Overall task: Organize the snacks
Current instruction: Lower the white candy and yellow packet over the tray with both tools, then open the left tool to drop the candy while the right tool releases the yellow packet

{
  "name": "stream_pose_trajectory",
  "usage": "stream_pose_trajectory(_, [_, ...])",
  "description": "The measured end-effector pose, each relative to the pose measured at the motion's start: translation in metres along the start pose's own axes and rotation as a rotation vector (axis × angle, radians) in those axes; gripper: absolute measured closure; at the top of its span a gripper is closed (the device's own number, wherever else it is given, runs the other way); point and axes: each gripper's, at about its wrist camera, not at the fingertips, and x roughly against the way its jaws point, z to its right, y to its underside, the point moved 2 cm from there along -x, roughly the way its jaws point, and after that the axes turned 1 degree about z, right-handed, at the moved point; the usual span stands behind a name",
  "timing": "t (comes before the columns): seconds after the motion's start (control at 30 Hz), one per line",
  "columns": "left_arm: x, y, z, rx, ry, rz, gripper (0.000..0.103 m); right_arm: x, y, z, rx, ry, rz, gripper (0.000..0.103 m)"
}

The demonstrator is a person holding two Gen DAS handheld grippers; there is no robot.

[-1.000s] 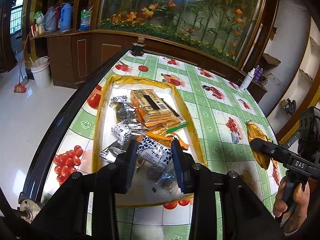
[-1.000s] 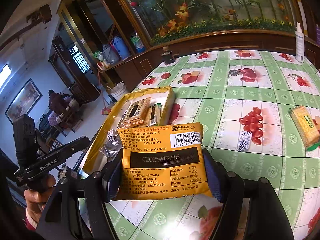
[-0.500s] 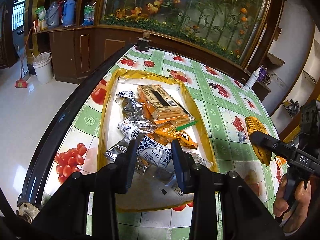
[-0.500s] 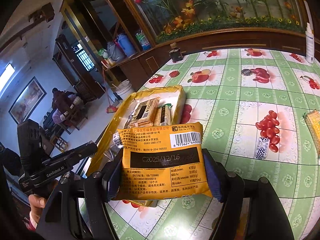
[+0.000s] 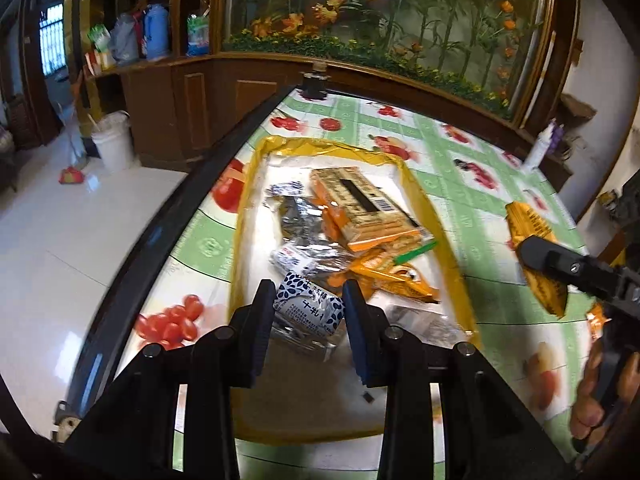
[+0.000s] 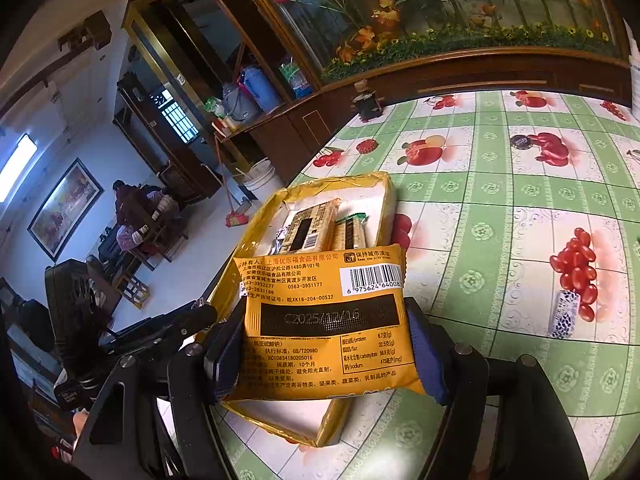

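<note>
**Both grippers loaded above the snack tray**

Left gripper (image 5: 308,300): its two black fingers are clamped on a small white packet with a dark blue flower print (image 5: 310,307). The packet sits crosswise between the pads, above the near half of the shallow rectangular tray with the yellow-gold rim (image 5: 444,240).

Right gripper (image 6: 326,344): its blue-padded fingers grasp a flat orange-yellow foil snack packet (image 6: 328,320) by its two side edges. The printed back faces the camera, with a barcode at upper right and a dark date band across the middle. In the right wrist view the packet hangs in front of the tray (image 6: 256,236). In the left wrist view the same packet (image 5: 532,232) appears edge-on to the right of the tray, over the tablecloth, with the black gripper body and the person's hand (image 5: 600,396) below it.

Tray contents: a tan biscuit pack with a black stripe and barcode (image 5: 360,200), orange packs beneath it, crumpled silver foil wrappers (image 5: 296,216), an orange wrapper (image 5: 400,276) and a green stick-like item (image 5: 416,252).

Table: a green-and-white checked tablecloth with fruit prints (image 6: 500,208). A second small blue-and-white packet (image 6: 564,314) lies on it beside a cluster of printed red tomatoes, well apart from the tray.
</note>
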Motion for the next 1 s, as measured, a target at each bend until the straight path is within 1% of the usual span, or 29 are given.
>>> stream_pose_trajectory(0.1, [-0.002, 0.000, 0.002, -0.029, -0.049, 0.005, 0.071, -0.007, -0.003, -0.005, 0.006, -0.005, -0.007, 0.030])
stream_pose_trajectory(0.23, [-0.006, 0.000, -0.002, -0.037, -0.073, 0.001, 0.071, -0.018, -0.005, -0.010, 0.018, -0.014, -0.019, 0.030])
stream_pose_trajectory(0.47, [-0.014, -0.002, -0.008, -0.033, -0.085, -0.010, 0.071, -0.037, -0.010, -0.016, 0.031, -0.013, -0.032, 0.030])
stream_pose_trajectory(0.73, [-0.028, -0.013, -0.010, -0.005, -0.081, -0.026, 0.071, -0.063, -0.029, -0.020, 0.051, 0.007, -0.030, 0.030])
stream_pose_trajectory(1.0, [-0.043, -0.017, -0.004, -0.017, -0.094, -0.043, 0.071, -0.096, -0.044, -0.023, 0.065, 0.017, -0.049, 0.030])
